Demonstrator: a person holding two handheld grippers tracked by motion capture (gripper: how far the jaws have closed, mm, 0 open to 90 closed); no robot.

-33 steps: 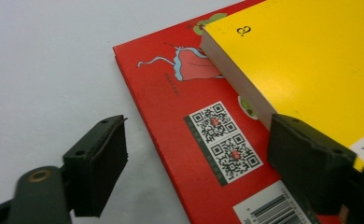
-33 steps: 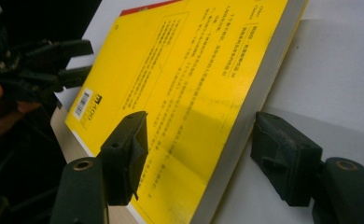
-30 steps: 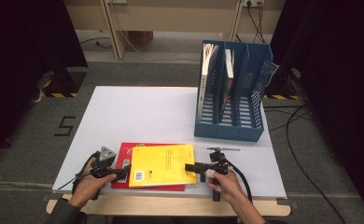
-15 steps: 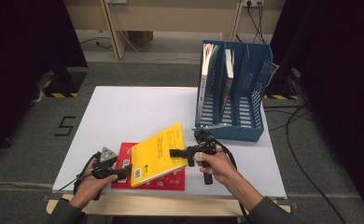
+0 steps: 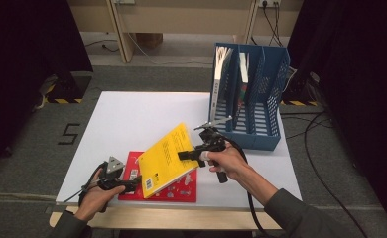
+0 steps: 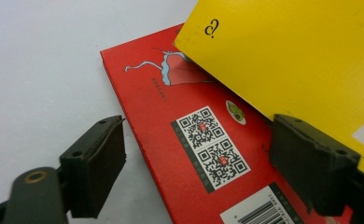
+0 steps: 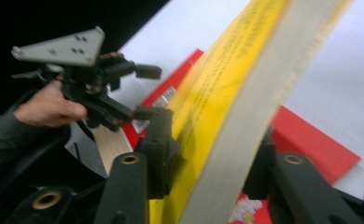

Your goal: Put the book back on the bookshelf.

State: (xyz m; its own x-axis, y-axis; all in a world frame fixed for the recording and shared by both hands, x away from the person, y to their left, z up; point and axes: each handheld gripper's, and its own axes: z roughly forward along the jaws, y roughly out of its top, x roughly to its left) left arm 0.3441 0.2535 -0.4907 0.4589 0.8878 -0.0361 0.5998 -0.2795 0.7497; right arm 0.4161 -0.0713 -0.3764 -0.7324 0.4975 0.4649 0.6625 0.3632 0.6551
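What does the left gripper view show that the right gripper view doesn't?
Left gripper view: the QR codes on the red book, and the left gripper open over that book's edge. Right gripper view: the yellow book's page edge, clamped by the right gripper, plus the person's hand. Both: the two books and white table.

Overhead light falls evenly on the white table (image 5: pixel 132 119); surroundings at 9 and 3 o'clock stay dark. The right gripper view shows motion blur on the yellow book (image 7: pixel 245 93). The left gripper view is sharp.
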